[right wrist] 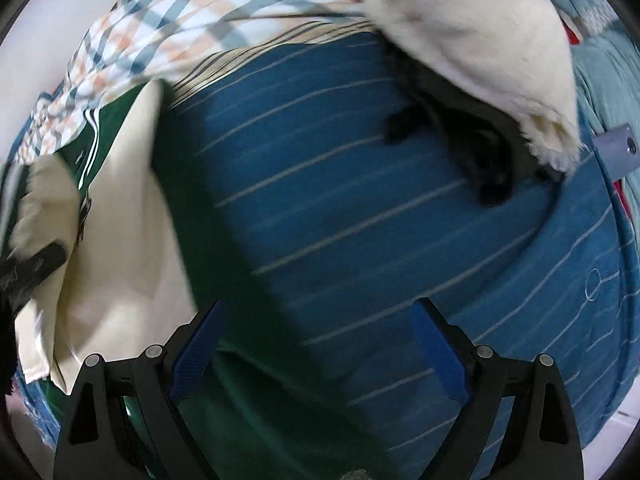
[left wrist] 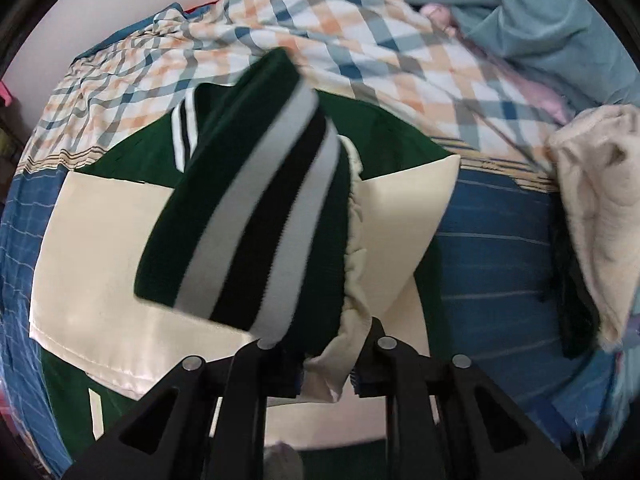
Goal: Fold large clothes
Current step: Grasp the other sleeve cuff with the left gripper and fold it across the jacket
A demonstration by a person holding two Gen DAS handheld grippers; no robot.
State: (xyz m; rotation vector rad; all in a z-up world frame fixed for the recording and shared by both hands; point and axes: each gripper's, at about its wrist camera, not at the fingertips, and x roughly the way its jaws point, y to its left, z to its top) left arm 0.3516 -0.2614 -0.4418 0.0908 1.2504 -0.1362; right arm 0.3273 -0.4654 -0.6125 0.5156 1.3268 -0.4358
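Note:
A green jacket point(left wrist: 132, 152) with cream sleeves point(left wrist: 100, 248) lies spread on the bed. Its striped green, white and black cuff point(left wrist: 256, 216) stands blurred just in front of my left gripper point(left wrist: 326, 376). The jaws are slightly apart, with bunched cream sleeve cloth between them, and the pads do not seem to press on it. In the right wrist view the same jacket point(right wrist: 128, 208) lies to the left, and its green body runs under my right gripper point(right wrist: 320, 344). That gripper is wide open, blue pads point(right wrist: 440, 352) showing, with nothing between them.
The bed has a blue striped sheet point(right wrist: 340, 200). A plaid cloth point(left wrist: 320, 40) is heaped at the far side. A cream fleece garment point(right wrist: 480, 60) over something black point(right wrist: 480, 152) lies at the right, with teal fabric point(left wrist: 540, 20) beyond.

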